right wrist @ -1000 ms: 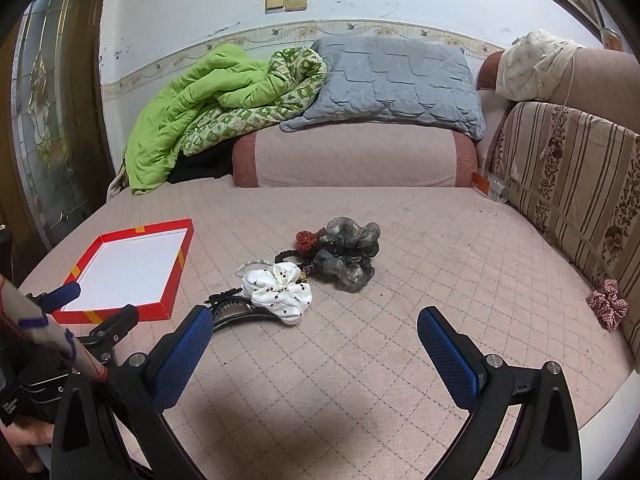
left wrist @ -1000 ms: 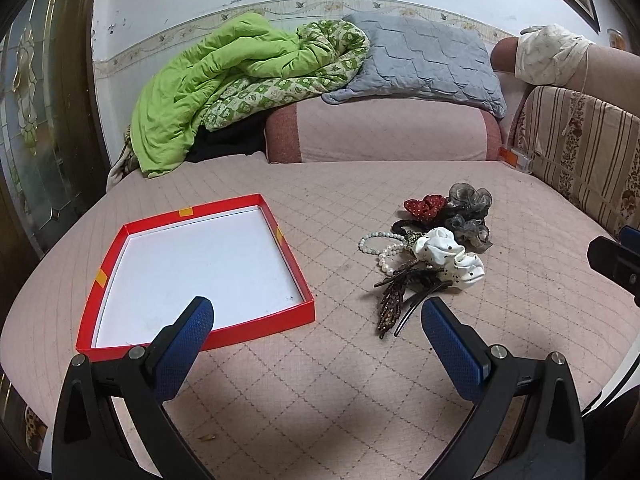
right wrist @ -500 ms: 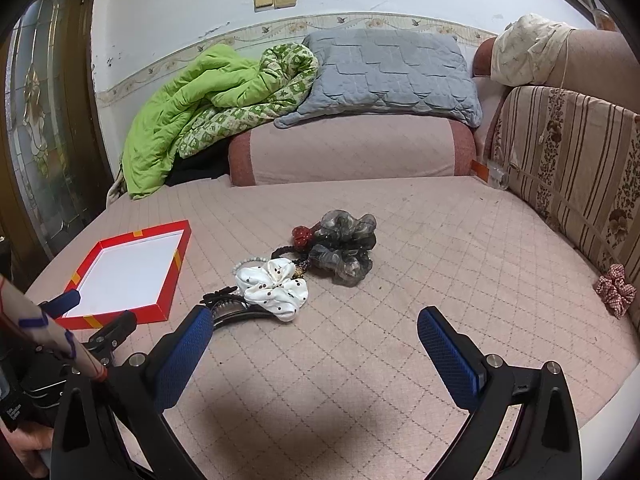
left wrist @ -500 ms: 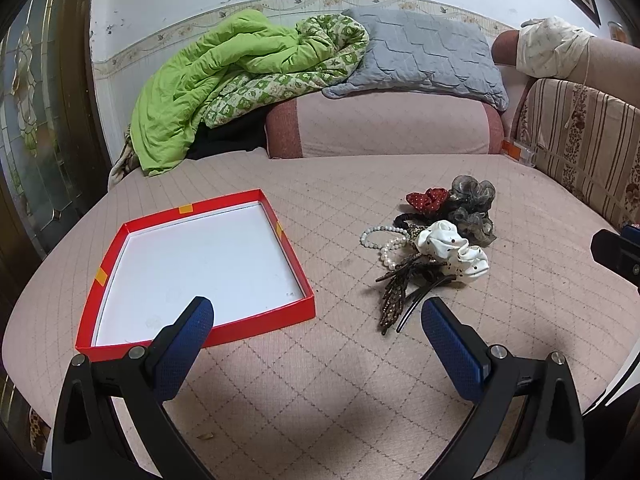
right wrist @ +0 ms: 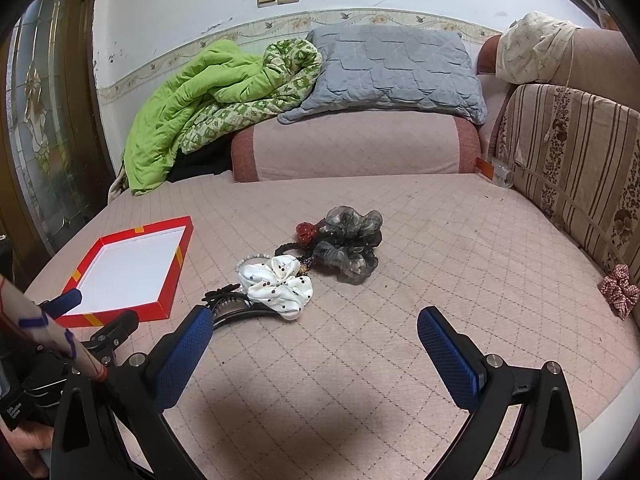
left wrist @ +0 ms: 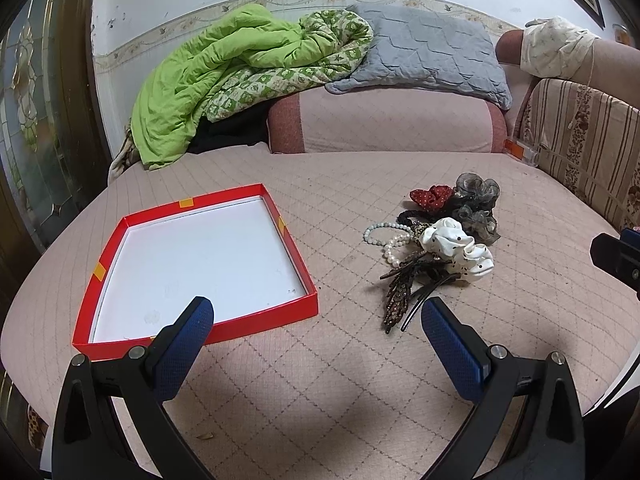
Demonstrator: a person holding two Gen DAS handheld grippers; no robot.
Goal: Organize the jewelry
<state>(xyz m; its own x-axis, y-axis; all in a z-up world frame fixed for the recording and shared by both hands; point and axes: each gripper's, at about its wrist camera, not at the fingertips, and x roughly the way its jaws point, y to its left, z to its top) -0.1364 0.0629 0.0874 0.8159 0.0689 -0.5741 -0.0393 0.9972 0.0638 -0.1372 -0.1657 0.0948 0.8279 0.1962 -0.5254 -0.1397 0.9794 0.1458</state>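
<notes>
Both sets of jaws spread wide, nothing held: left gripper (left wrist: 316,330), right gripper (right wrist: 314,330). Jewelry pile (left wrist: 436,240) on bed (left wrist: 320,380), right of red tray (left wrist: 256,318), apart from it; tray bare inside. Best start, probably: white dotted scrunchie (right wrist: 276,286) on top, pinch one fold, lift clear. Pearl bracelets (left wrist: 386,238) and dark clips (left wrist: 404,290) tangled beneath, may drag along. Checked scrunchie (right wrist: 620,290) well apart by sofa back. Green quilt (left wrist: 224,80), grey pillow (left wrist: 424,52) behind, out of the way.

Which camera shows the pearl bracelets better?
The left wrist view: both pearl bracelets lie in plain sight beside the white scrunchie. In the right wrist view the scrunchie covers them, except a short arc of beads.
</notes>
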